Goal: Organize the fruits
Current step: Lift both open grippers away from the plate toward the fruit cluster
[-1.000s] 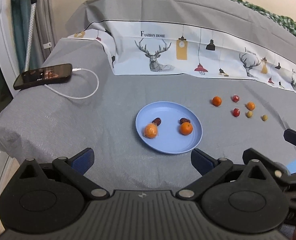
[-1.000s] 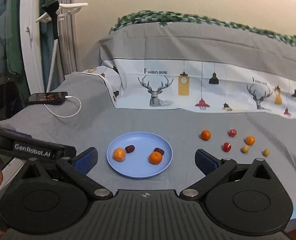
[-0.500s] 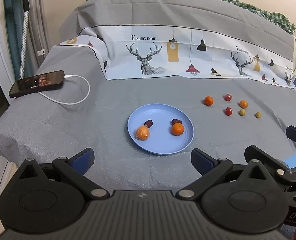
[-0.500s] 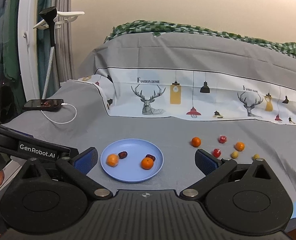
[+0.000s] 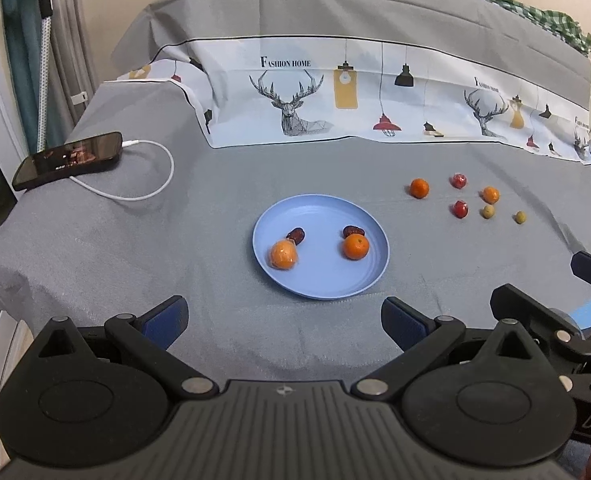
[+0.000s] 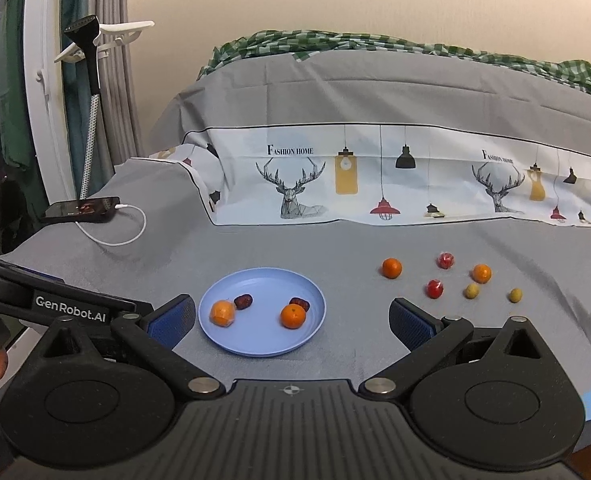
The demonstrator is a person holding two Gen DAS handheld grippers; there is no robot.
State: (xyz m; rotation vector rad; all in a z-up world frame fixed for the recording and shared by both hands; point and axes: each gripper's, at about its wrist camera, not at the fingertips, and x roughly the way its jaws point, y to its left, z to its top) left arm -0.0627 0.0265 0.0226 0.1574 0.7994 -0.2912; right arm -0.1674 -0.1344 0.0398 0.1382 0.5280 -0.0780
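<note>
Both viewpoints are shifted slightly; fruit unmoved. Blue plate (image 5: 377, 268): four pieces held. Loose fruits (image 6: 434, 288): six, right of plate, untouched. Left gripper (image 5: 283, 318), right gripper (image 6: 291, 316): fingers apart, empty. Next: a loose fruit is to be approached.

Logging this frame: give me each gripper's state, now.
Left gripper: open, holding nothing.
Right gripper: open, holding nothing.
</note>
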